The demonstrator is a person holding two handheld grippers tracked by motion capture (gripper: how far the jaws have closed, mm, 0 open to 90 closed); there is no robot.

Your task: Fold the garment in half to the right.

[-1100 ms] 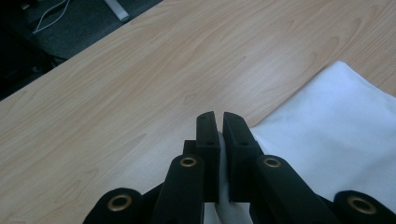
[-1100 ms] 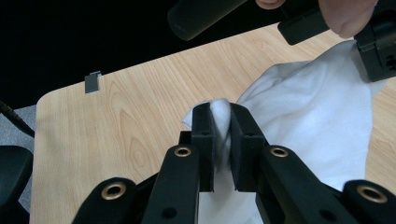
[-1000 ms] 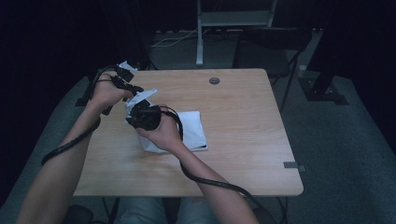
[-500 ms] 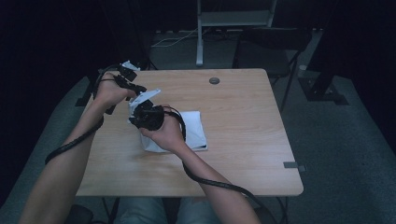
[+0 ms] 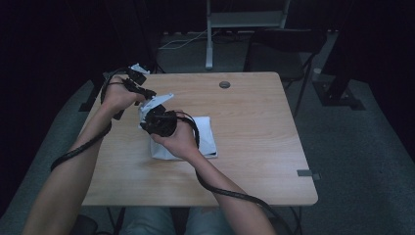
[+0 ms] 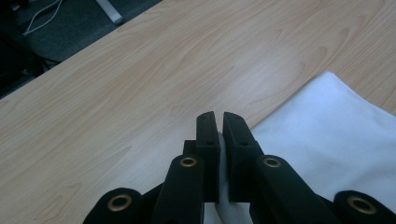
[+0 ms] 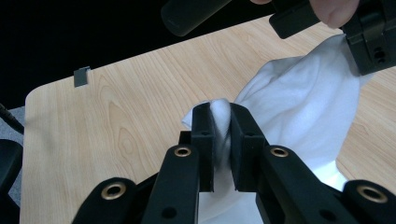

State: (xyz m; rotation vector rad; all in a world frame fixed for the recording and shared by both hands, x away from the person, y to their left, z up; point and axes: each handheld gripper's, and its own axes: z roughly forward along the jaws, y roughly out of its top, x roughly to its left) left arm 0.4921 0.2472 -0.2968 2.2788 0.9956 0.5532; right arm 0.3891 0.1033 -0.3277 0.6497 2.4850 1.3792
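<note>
A white cloth lies on the wooden table, with its left end lifted. In the left gripper view, my left gripper is shut on a thin edge of the cloth, low over the wood. My left gripper is up near the table's far left, and my right gripper is just in front of it. In the right gripper view, my right gripper is shut on a bunched fold of the cloth. From there the cloth runs up to the other gripper.
A small dark round object sits near the table's far edge. A grey tape strip marks the near right edge. A metal stand and a dark chair are behind the table. Cables trail off its front and left.
</note>
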